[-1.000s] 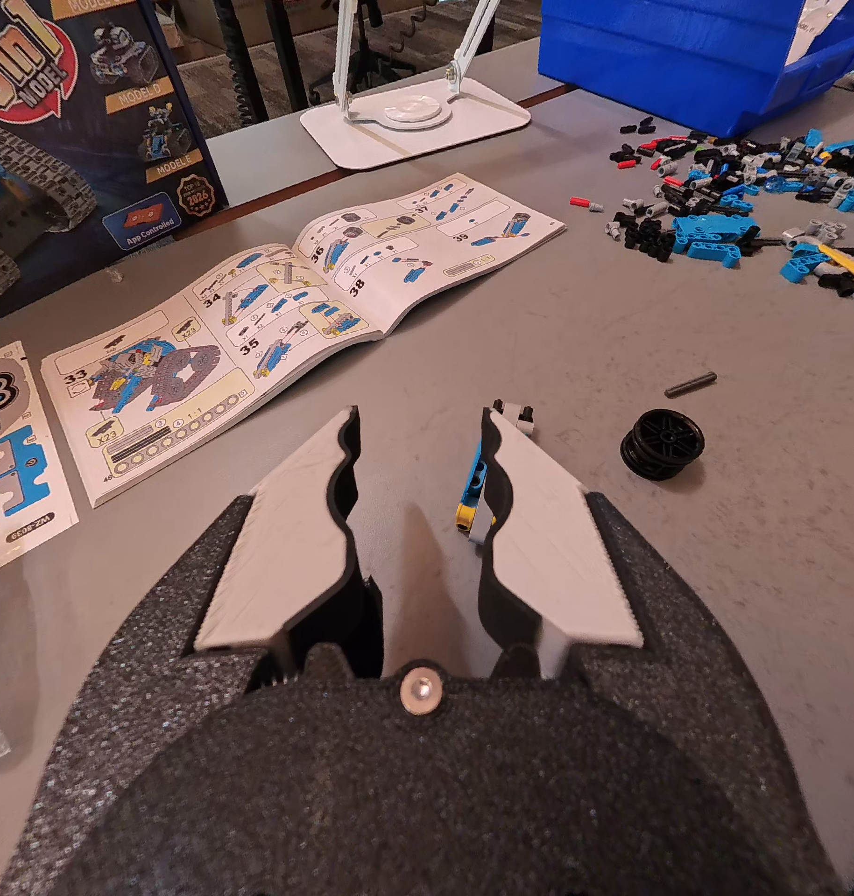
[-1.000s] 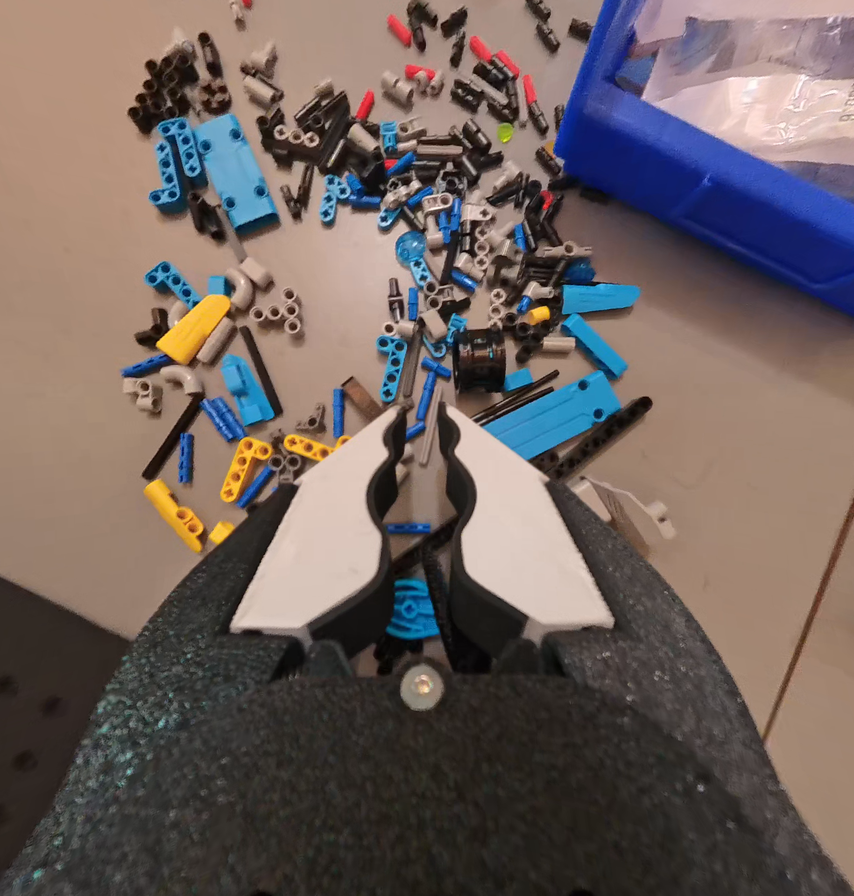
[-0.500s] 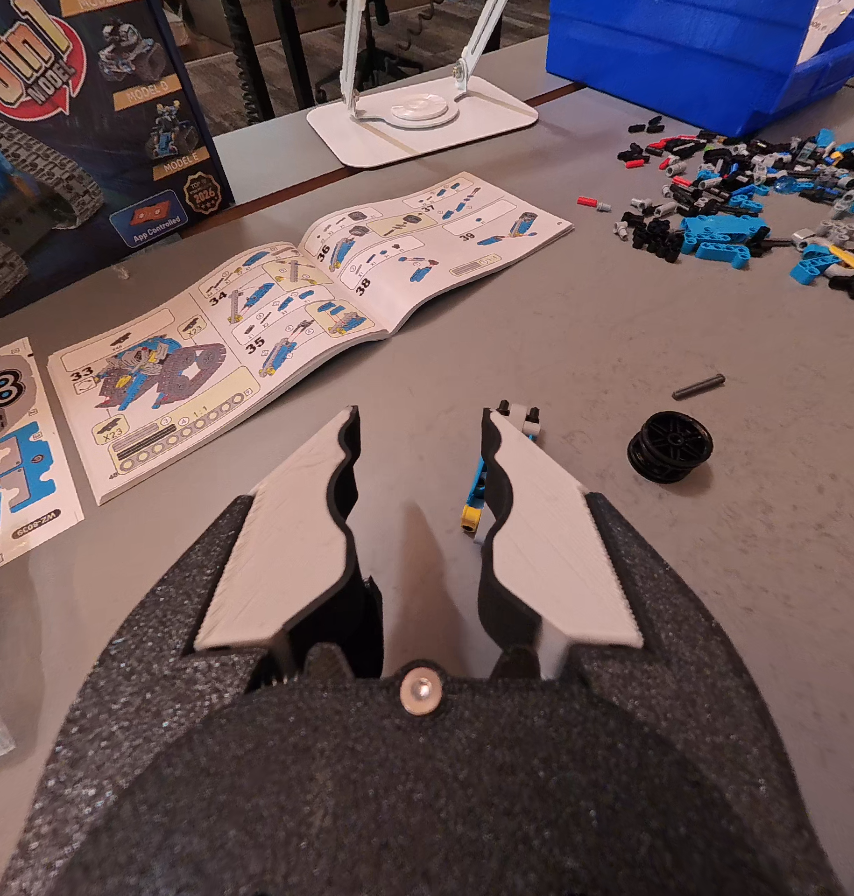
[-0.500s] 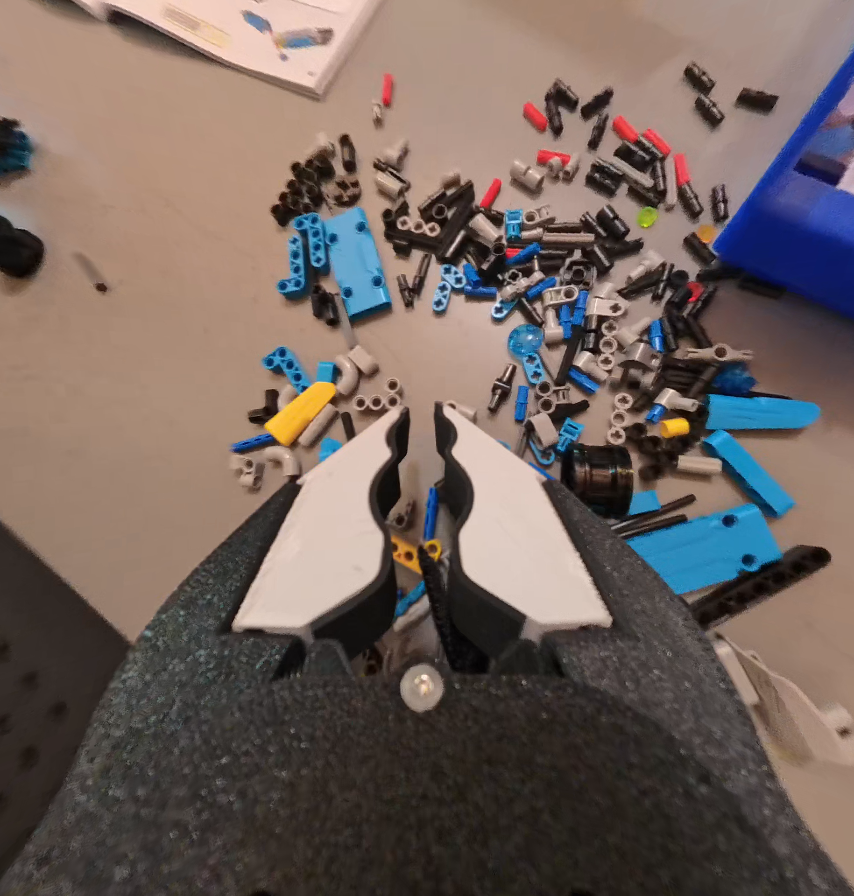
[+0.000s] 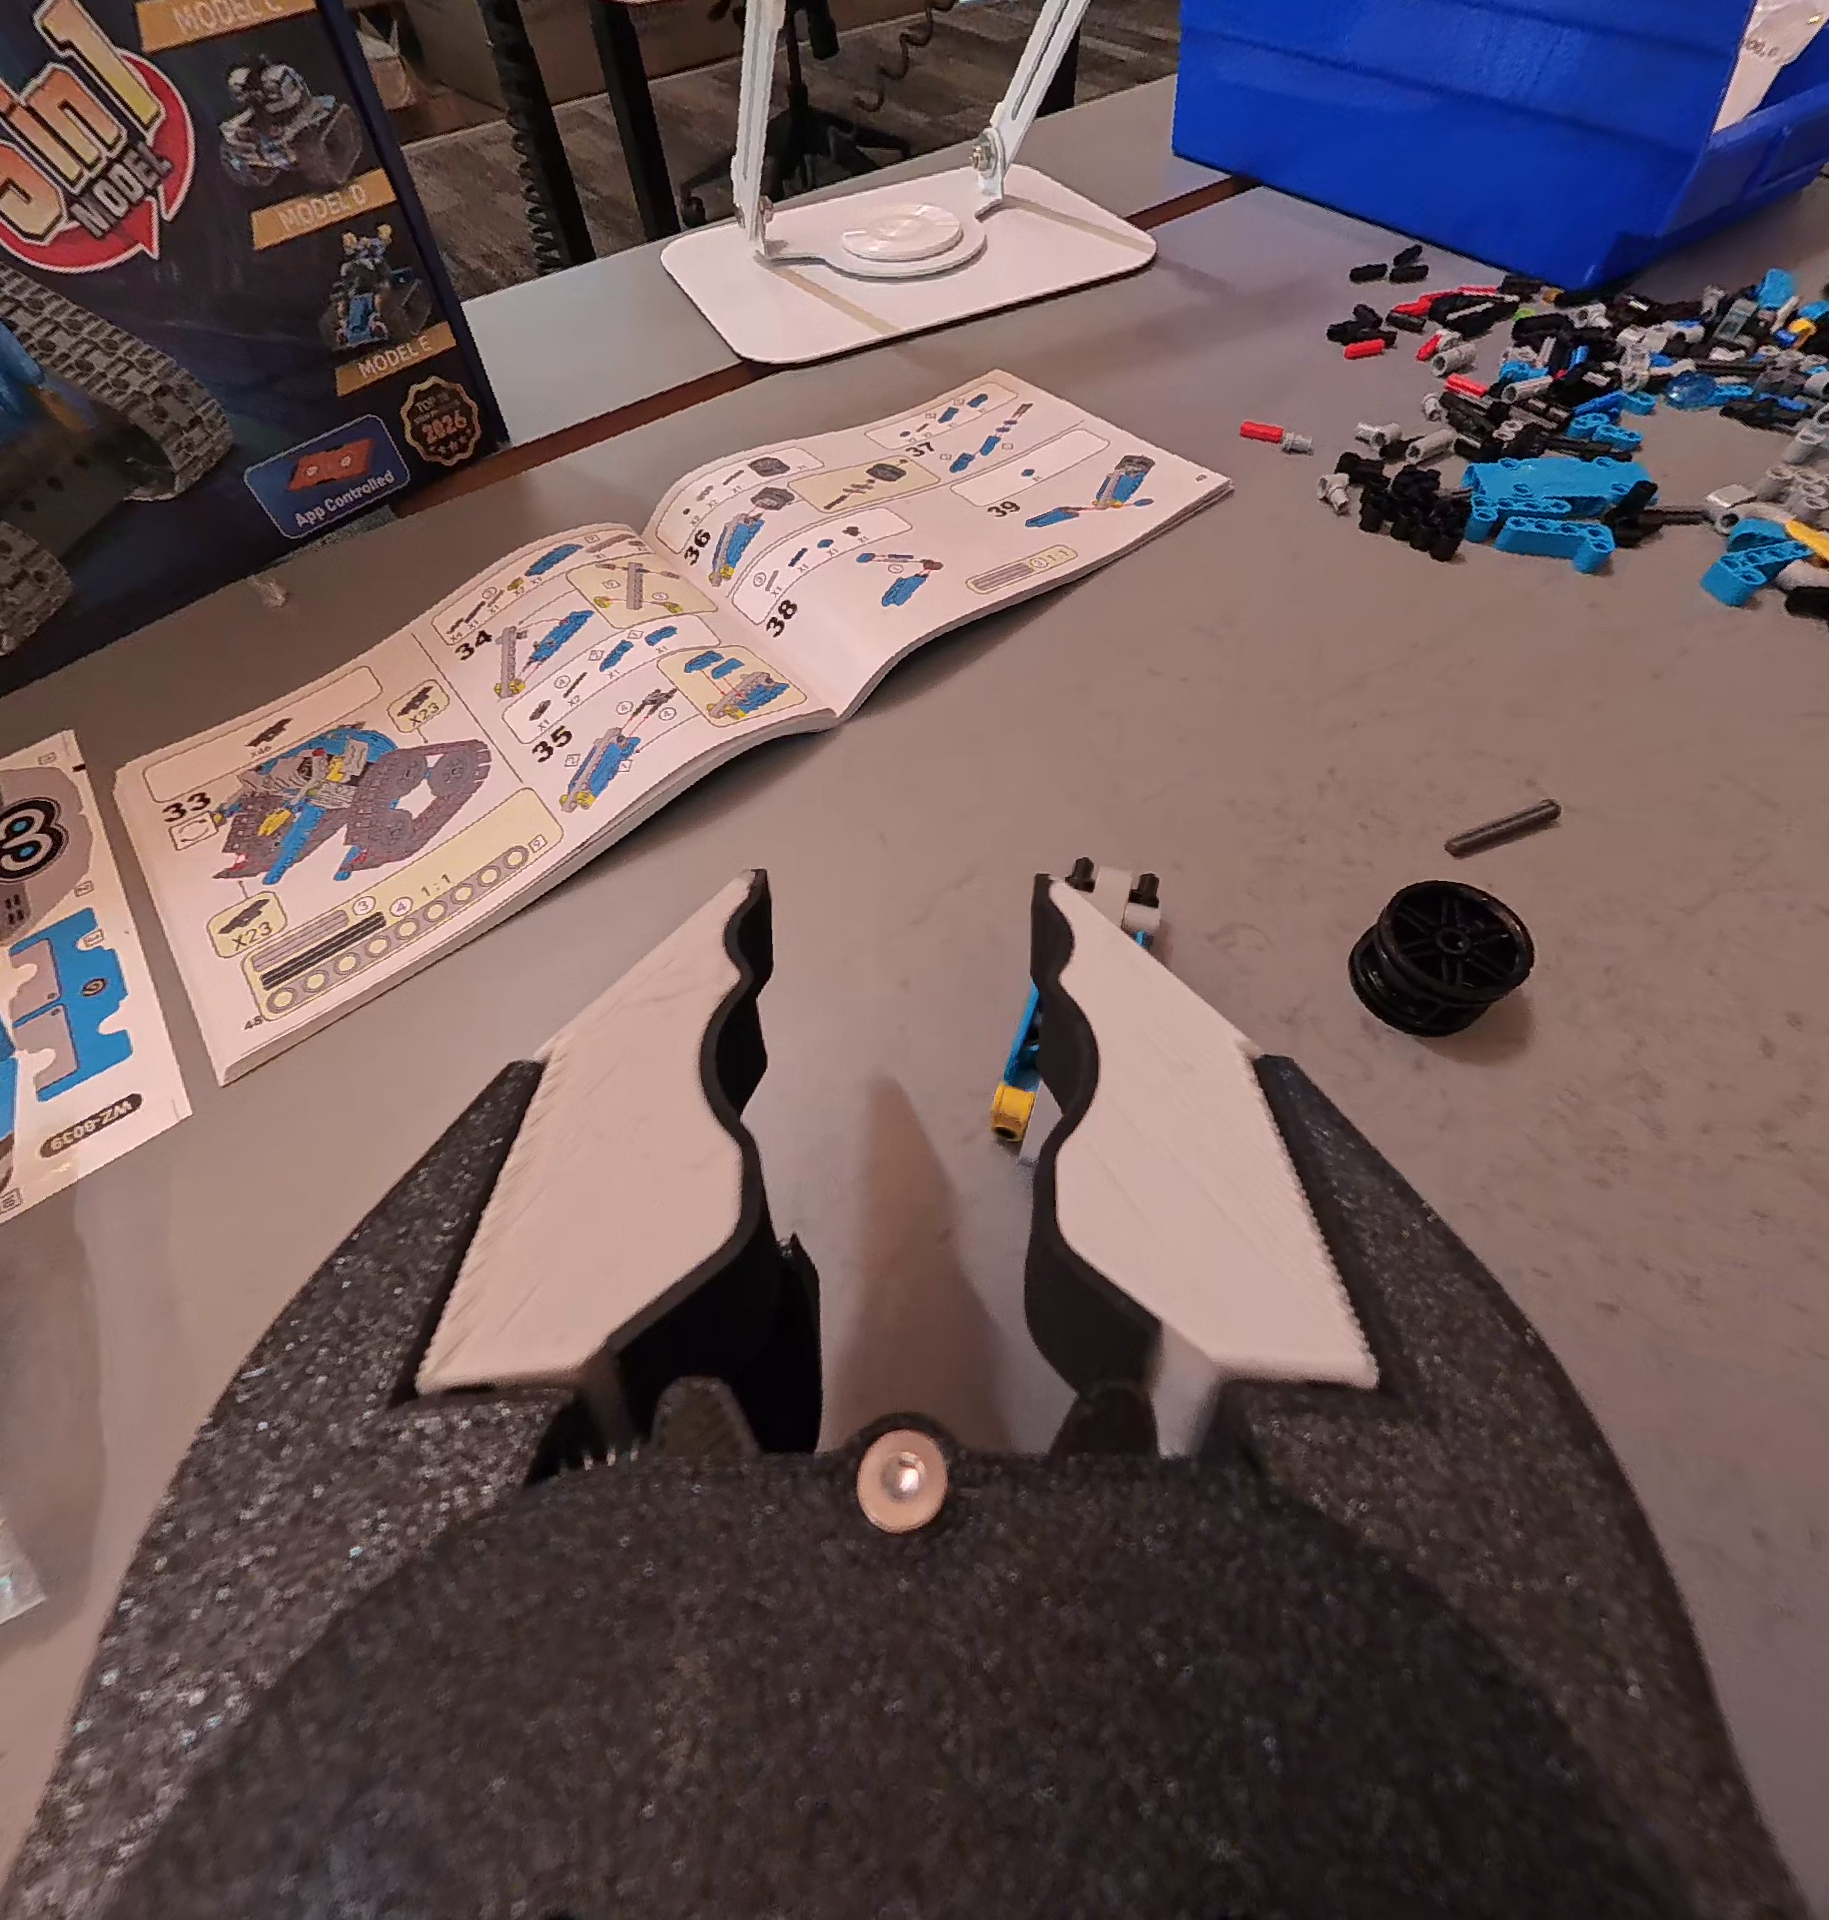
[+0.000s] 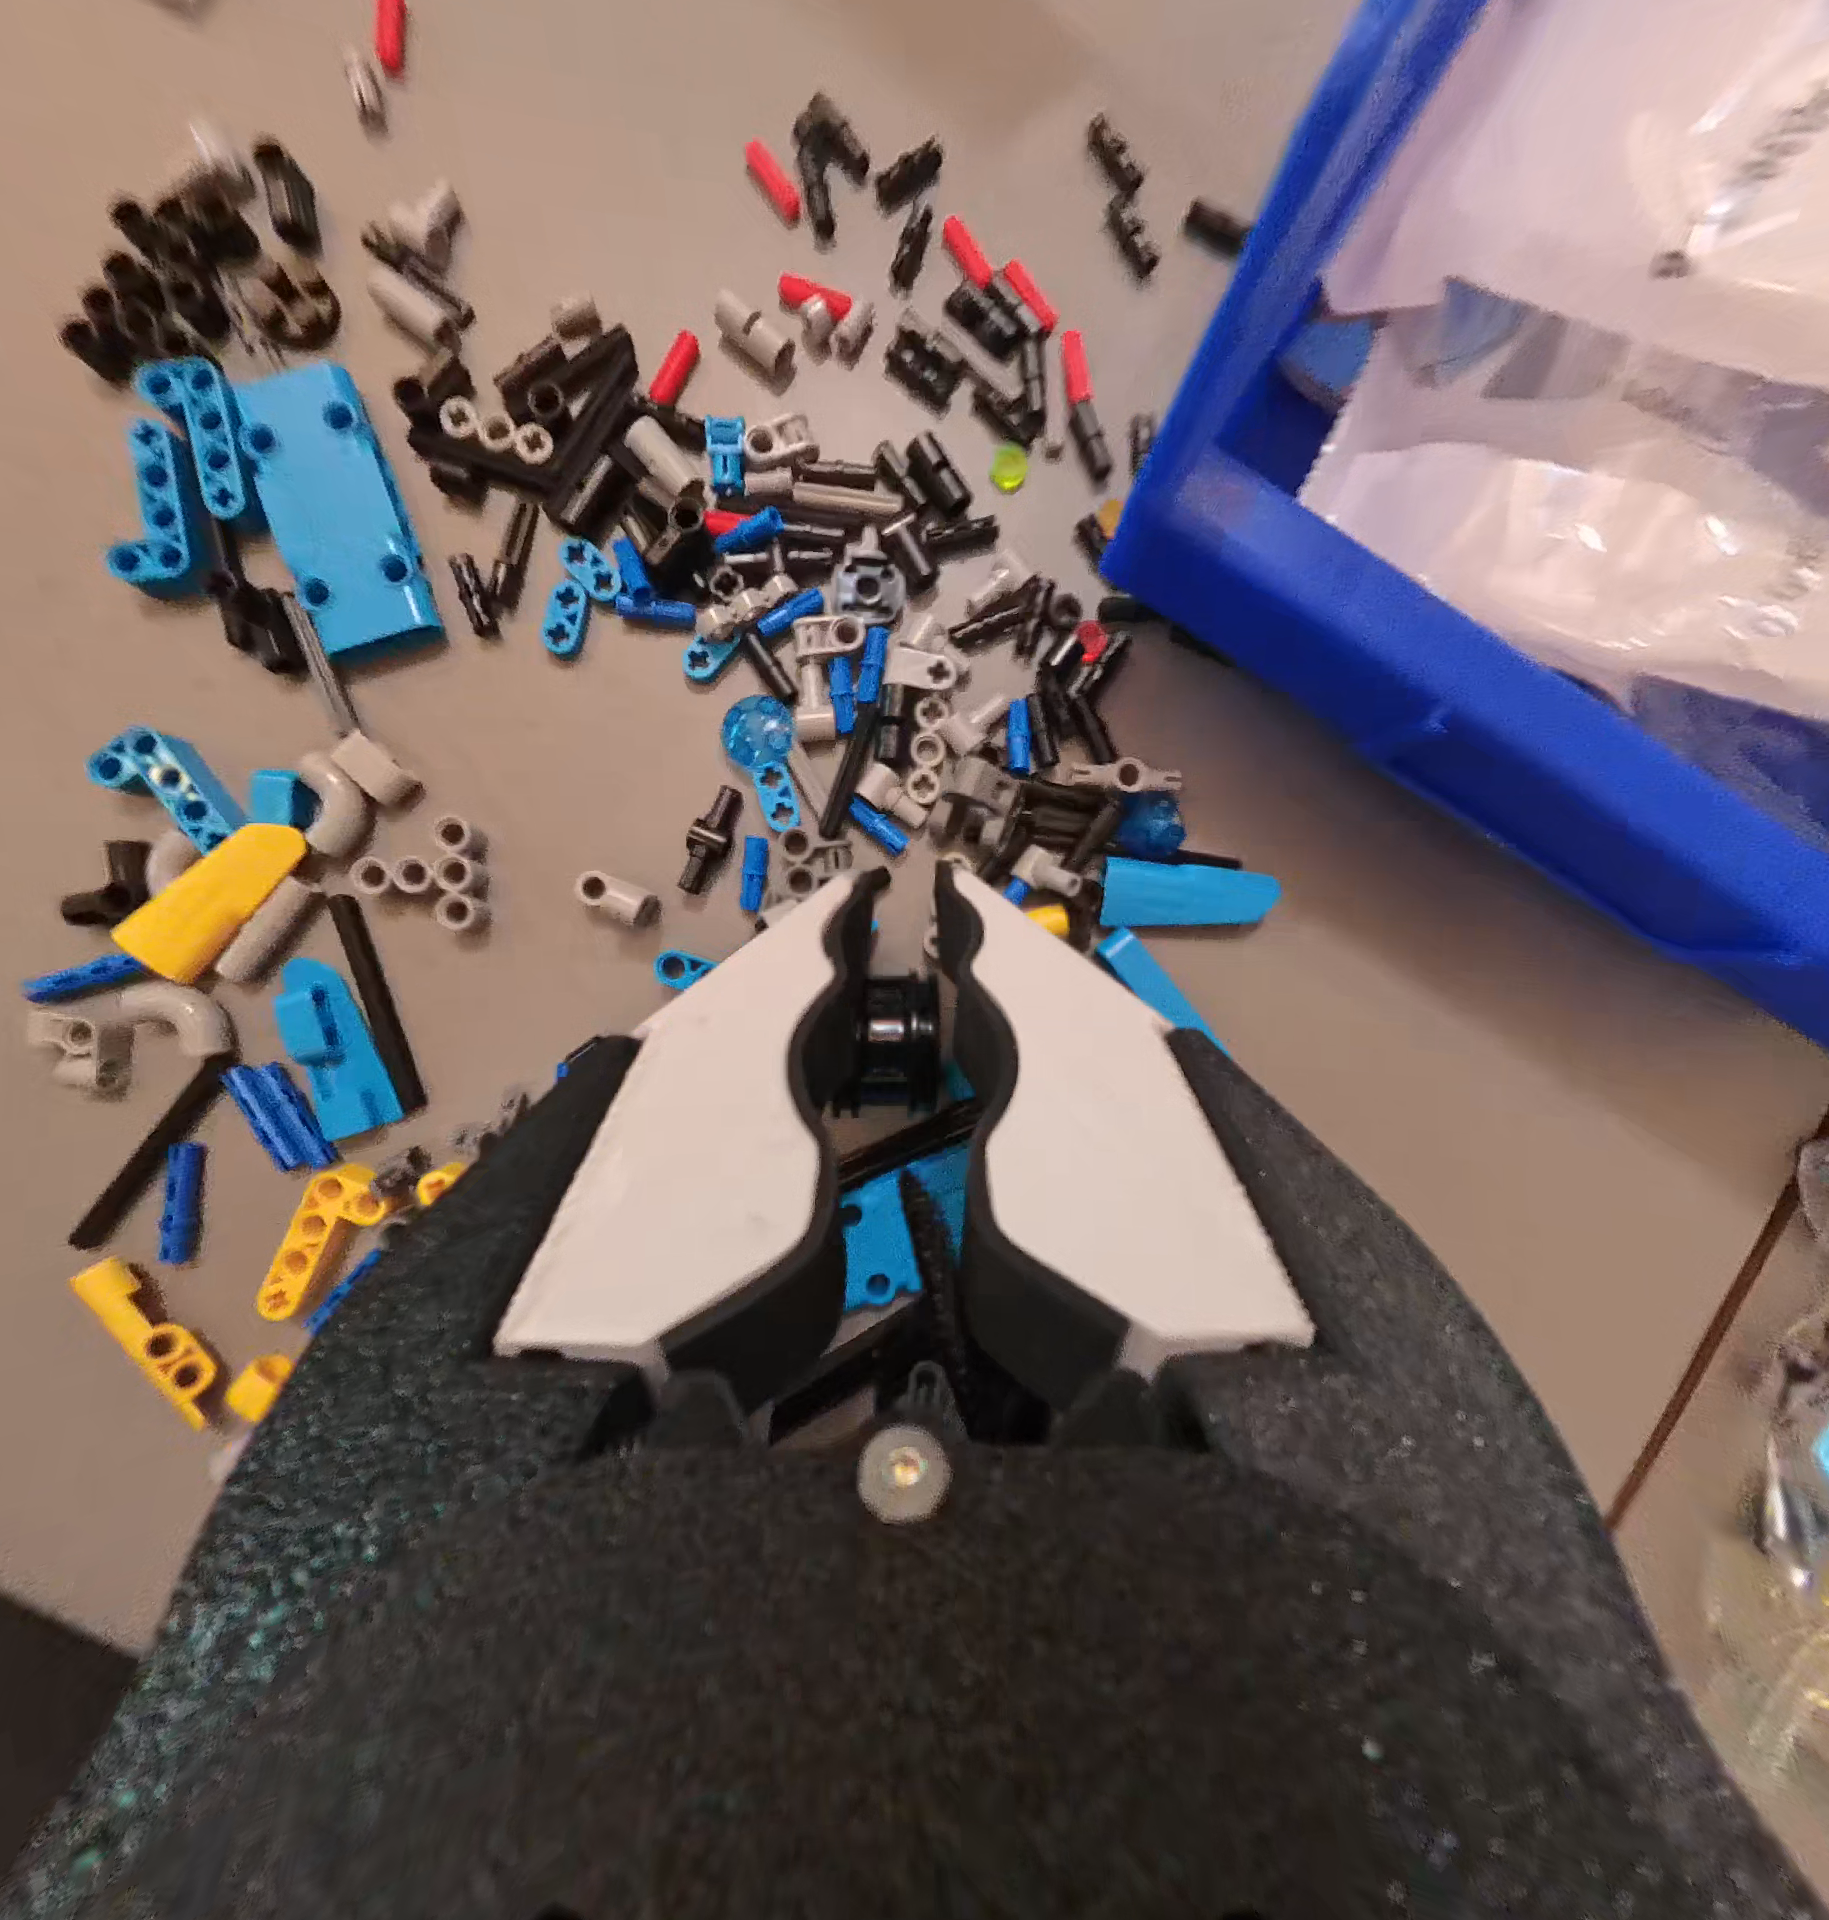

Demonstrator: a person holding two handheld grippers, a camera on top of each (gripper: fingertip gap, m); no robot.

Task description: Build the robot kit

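Note:
My left gripper (image 5: 899,894) is open and empty, low over the grey table (image 5: 1201,727). A small blue, yellow and grey brick assembly (image 5: 1019,1049) lies on the table against its right finger, partly hidden by it. A black wheel (image 5: 1442,958) and a dark axle (image 5: 1502,828) lie to the right. My right gripper (image 6: 908,891) hangs over a pile of loose bricks (image 6: 785,582), its jaws nearly together with a narrow gap. A black wheel hub (image 6: 894,1029) shows through that gap, partly hidden by the fingers. I cannot tell if they touch it.
An open instruction booklet (image 5: 681,644) lies ahead of the left gripper, with a sticker sheet (image 5: 48,956) to the left, a kit box (image 5: 162,312) and a white stand base (image 5: 910,260) behind. A blue bin (image 6: 1512,582) with plastic bags stands right of the brick pile. The grippers' ends are close to 45 cm from one another. The right gripper is farther from the black wheel (image 5: 1442,958), some 35 cm, than the left, some 9 cm. My left gripper is the nearer one to the dark axle (image 5: 1502,828): about 15 cm, against 30 cm.
My right gripper has swung across the brick pile, towards the blue bin, and now sits over the black wheel hub; its jaws kept the same narrow gap. The left gripper has barely moved.

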